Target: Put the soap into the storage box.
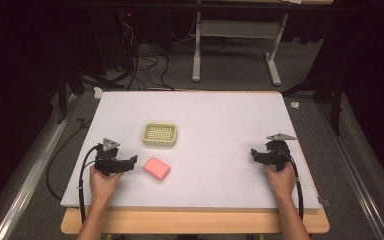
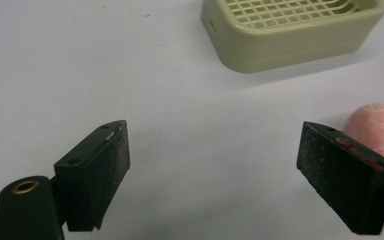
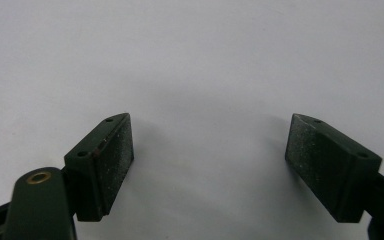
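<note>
A pink bar of soap (image 1: 156, 168) lies flat on the white board (image 1: 215, 115), near the front left. Behind it stands a cream soap dish (image 1: 159, 135) with a grid top. My left gripper (image 1: 130, 162) sits just left of the soap, pointing right at it, open with nothing between its jaws. In the left gripper view the left gripper (image 2: 212, 165) frames bare board, the soap (image 2: 377, 120) peeks out behind the right-hand jaw, and the dish (image 2: 290, 35) stands farther ahead. My right gripper (image 1: 255, 154) rests at the right side, and in its own view the right gripper (image 3: 210, 165) is open over bare board.
The board lies on a wooden table whose edge (image 1: 195, 223) shows at the front. Beyond the far edge are floor cables (image 1: 145, 65) and the white legs of another desk (image 1: 196, 50). Metal rails (image 1: 30, 165) run along both sides.
</note>
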The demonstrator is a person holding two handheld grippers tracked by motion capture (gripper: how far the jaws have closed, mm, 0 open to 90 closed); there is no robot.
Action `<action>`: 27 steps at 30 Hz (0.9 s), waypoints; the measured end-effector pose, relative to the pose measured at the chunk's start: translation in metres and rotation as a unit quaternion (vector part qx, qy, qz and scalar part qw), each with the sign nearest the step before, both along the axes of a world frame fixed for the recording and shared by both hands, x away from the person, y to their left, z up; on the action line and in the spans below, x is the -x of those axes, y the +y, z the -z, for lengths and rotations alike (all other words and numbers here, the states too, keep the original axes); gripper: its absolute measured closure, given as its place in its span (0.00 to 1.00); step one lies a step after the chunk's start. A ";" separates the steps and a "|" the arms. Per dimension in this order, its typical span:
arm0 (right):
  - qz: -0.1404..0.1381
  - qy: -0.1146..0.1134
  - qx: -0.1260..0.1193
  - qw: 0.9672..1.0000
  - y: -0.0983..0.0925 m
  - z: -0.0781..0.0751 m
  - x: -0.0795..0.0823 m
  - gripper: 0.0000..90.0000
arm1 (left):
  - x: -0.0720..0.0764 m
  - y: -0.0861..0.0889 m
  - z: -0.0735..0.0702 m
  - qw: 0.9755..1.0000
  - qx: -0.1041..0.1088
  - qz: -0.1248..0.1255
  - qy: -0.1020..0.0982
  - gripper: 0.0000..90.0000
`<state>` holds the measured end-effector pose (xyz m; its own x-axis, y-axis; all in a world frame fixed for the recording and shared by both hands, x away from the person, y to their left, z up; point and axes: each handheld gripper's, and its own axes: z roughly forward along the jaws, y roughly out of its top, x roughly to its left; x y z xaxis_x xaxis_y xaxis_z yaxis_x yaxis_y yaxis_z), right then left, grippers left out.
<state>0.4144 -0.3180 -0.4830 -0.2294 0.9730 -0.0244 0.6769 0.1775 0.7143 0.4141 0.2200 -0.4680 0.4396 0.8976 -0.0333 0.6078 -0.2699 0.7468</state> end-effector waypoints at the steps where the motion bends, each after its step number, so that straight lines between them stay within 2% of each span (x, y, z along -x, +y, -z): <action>1: 0.000 0.000 0.000 1.000 0.000 0.000 0.000 0.22 | 0.003 -0.001 -0.002 1.000 0.005 0.004 0.002 0.16; 6: -0.001 0.000 0.001 1.000 0.000 0.000 0.000 0.22 | 0.011 -0.006 -0.008 1.000 0.019 0.018 -0.002 0.16; 7: 0.000 0.000 0.000 1.000 0.000 0.000 0.000 0.22 | 0.016 -0.010 -0.011 0.999 0.027 0.027 -0.006 0.16; 11: -0.001 0.000 0.001 1.000 0.000 0.000 0.000 0.22 | 0.023 -0.017 -0.016 0.999 0.035 0.038 -0.002 0.13; 14: -0.001 0.000 0.001 1.000 0.000 0.000 0.000 0.22 | 0.027 -0.023 -0.017 0.998 0.033 0.046 -0.002 0.12; 15: -0.001 0.000 0.001 1.000 0.000 0.000 0.000 0.22 | 0.030 -0.029 -0.018 0.998 0.032 0.056 -0.003 0.12; 21: 0.000 0.000 0.000 1.000 0.000 0.000 0.000 0.22 | 0.036 -0.047 -0.017 0.996 0.028 0.082 0.002 0.08; 27: 0.000 -0.001 0.001 1.000 0.000 0.000 0.000 0.22 | 0.038 -0.063 -0.013 0.995 0.016 0.094 0.008 0.05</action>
<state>0.4142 -0.3176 -0.4830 -0.2288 0.9731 -0.0262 0.6762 0.1783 0.7148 0.3766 0.1570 -0.4548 0.5990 0.7978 -0.0693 0.5601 -0.3556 0.7482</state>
